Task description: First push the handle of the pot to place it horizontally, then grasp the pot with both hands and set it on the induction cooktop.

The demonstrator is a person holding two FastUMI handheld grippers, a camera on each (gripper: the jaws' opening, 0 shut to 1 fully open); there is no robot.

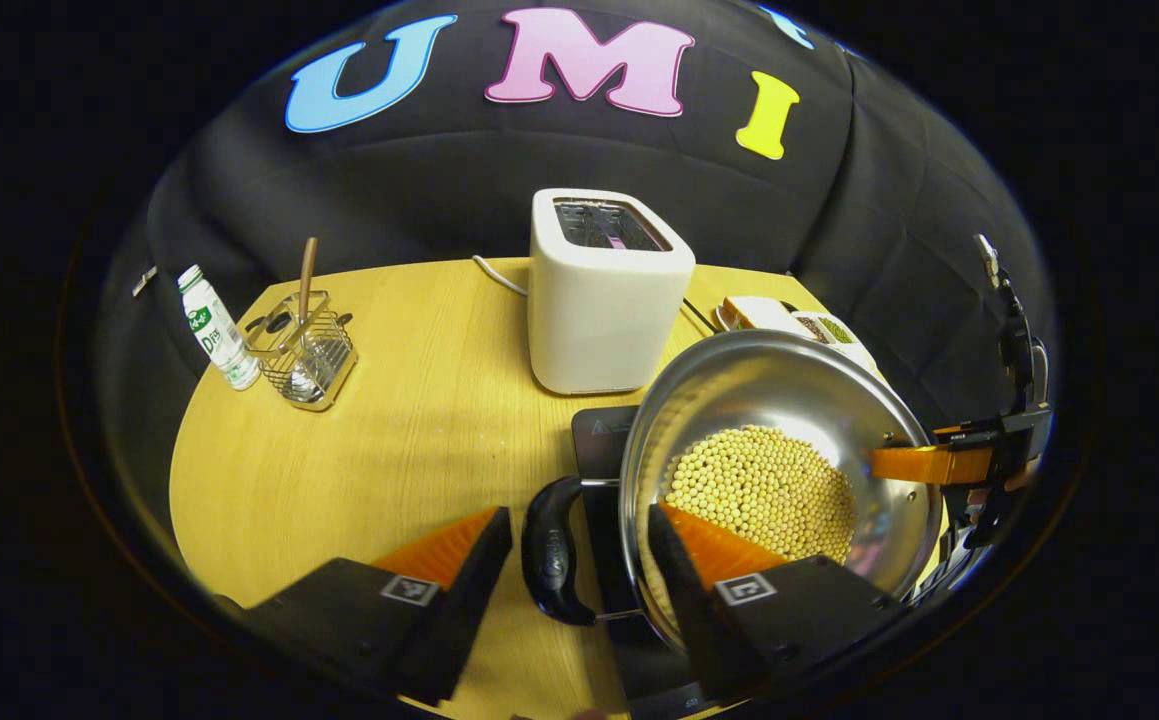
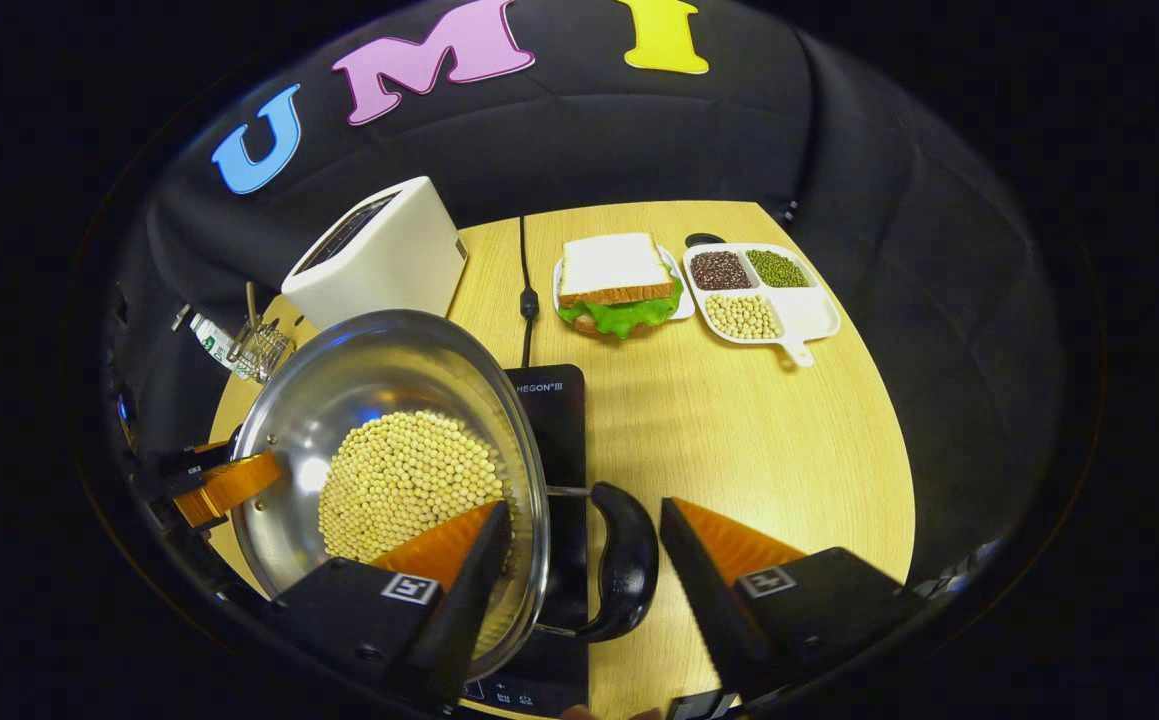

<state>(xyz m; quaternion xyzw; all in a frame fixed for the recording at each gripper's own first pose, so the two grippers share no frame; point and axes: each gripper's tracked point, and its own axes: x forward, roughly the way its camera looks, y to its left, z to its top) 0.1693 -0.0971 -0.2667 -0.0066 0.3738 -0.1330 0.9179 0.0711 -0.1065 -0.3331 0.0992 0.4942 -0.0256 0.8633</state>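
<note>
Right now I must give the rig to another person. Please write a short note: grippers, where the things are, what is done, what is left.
Left gripper: jaws open, straddling the pot's left handle, not closed on it.
Right gripper: jaws open, straddling the right handle, one finger over the rim.
Pot: steel, holding pale beans, over the induction cooktop; I cannot tell whether it rests flat on it.
Nearby: toaster, sandwich.
Done: both handles lie level, pot at the cooktop.
Left: confirm the pot sits flat, then pull both grippers clear.
</note>
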